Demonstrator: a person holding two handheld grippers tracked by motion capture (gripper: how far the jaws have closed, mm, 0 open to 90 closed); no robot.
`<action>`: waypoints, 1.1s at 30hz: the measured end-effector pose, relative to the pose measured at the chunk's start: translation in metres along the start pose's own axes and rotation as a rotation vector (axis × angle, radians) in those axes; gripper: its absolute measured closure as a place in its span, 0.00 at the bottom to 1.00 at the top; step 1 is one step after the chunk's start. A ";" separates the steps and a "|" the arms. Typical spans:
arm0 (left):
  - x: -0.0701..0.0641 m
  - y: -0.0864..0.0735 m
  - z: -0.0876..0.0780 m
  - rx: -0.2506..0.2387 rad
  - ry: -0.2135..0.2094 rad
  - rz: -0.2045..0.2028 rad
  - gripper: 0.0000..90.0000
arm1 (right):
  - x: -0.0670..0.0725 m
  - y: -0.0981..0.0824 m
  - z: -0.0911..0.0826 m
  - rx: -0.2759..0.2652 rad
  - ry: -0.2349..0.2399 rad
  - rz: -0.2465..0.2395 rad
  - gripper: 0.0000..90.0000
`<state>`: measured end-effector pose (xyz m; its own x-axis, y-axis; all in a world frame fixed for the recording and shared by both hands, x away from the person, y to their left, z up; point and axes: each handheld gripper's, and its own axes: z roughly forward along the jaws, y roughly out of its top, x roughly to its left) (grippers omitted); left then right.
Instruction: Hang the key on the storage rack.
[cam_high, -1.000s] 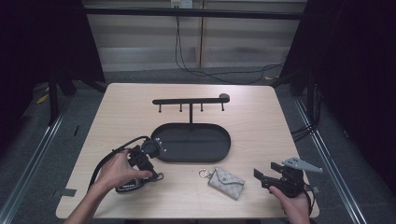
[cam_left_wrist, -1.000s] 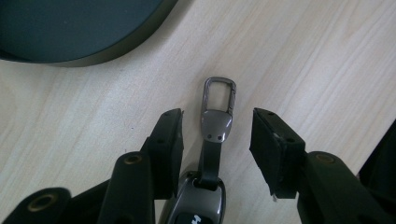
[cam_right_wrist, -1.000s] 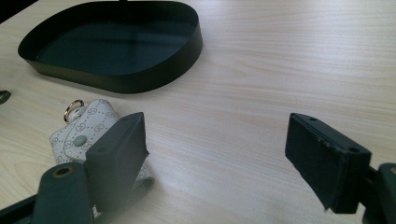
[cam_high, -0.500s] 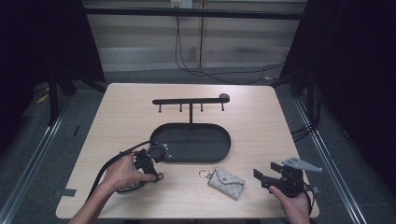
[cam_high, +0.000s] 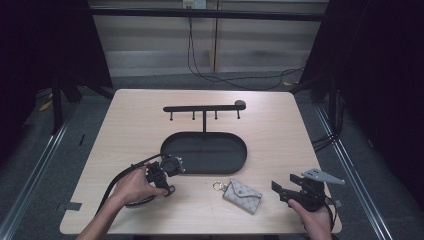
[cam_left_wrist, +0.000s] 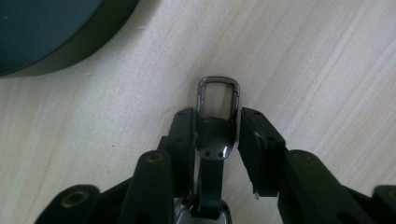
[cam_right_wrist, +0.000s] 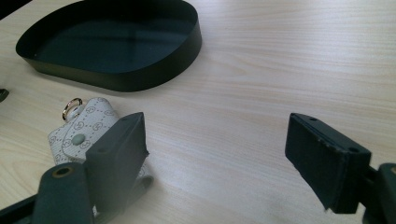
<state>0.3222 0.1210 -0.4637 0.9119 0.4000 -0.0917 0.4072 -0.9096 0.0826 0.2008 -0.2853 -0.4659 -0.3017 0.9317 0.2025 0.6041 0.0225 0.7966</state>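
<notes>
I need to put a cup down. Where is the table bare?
Bare: the wooden table left and right of the black oval tray and hook rack. Crowded: the near edge, with the left gripper, patterned key pouch and right gripper.

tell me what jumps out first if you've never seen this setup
The black oval tray mid-table, with a hook rack rising behind it. At the near left, the left hand-held gripper has just been closing its jaws around a dark metal clasp on a strap, lying on the wood beside the tray. At the near right, the right hand-held gripper waits open beside a small patterned pouch with a ring.
</notes>
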 end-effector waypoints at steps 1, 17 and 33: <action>0.000 0.000 0.000 0.003 -0.003 0.001 0.77 | 0.000 0.000 0.000 0.000 0.000 0.000 0.23; 0.011 -0.001 -0.004 -0.009 -0.051 -0.114 0.78 | 0.000 0.000 0.000 0.003 -0.002 -0.001 0.23; 0.019 -0.015 -0.038 -0.078 -0.039 -0.148 0.78 | 0.000 0.000 0.001 0.009 -0.009 -0.004 0.23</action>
<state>0.3356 0.1464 -0.4289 0.8396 0.5230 -0.1471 0.5412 -0.8289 0.1418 0.2013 -0.2852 -0.4668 -0.2976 0.9347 0.1946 0.6098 0.0293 0.7920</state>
